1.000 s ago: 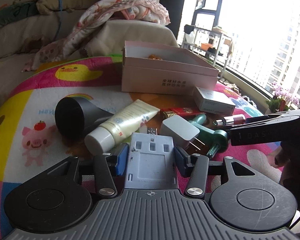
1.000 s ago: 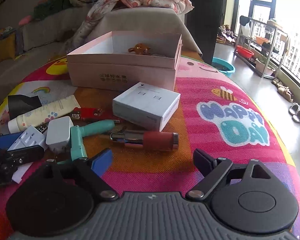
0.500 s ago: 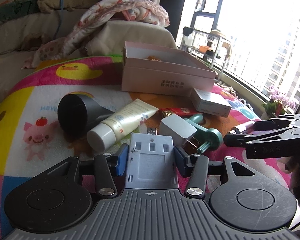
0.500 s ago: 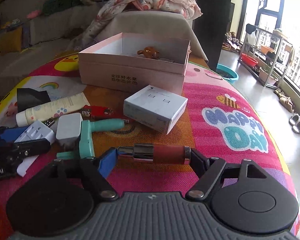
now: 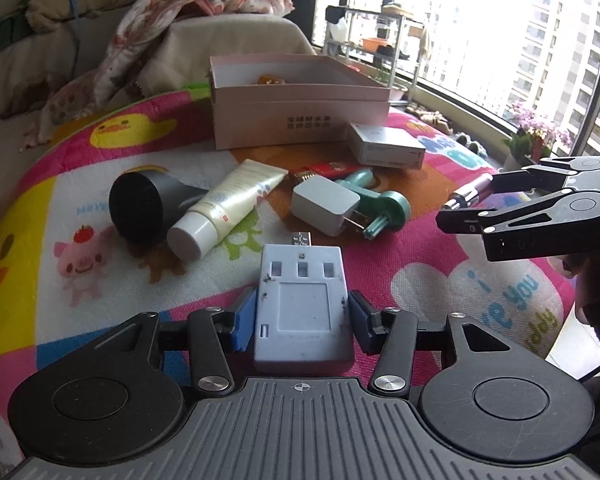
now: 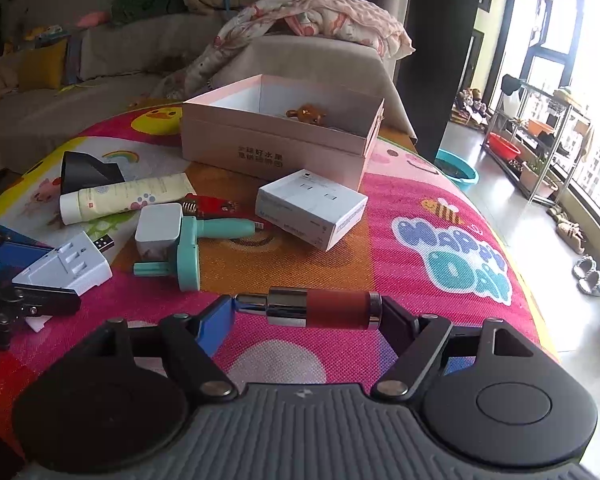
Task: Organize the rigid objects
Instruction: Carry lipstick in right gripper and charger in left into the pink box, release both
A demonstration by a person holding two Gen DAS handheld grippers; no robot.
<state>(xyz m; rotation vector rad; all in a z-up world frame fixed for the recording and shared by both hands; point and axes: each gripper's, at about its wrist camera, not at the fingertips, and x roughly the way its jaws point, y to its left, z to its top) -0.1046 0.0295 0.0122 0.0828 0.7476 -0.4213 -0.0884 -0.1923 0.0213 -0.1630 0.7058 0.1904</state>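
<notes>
My left gripper (image 5: 302,314) is shut on a pale blue USB charger block (image 5: 302,300) and holds it over the play mat. My right gripper (image 6: 306,312) is shut on a red and silver lipstick tube (image 6: 320,312), gripped end to end and lifted off the mat; it also shows in the left wrist view (image 5: 470,192). An open pink box (image 6: 276,140) with a small brown toy (image 6: 306,114) inside stands at the back. The charger block also shows in the right wrist view (image 6: 66,270).
On the colourful mat (image 6: 440,240) lie a white carton (image 6: 312,208), a teal handled tool (image 6: 192,244), a white plug adapter (image 6: 158,230), a red item (image 6: 214,204), a cream tube (image 6: 124,196) and a black nozzle (image 5: 140,208). A sofa stands behind; floor and window lie right.
My right gripper closed on the lipstick tube and lifted it off the mat. My left gripper rose and drew back with the charger block.
</notes>
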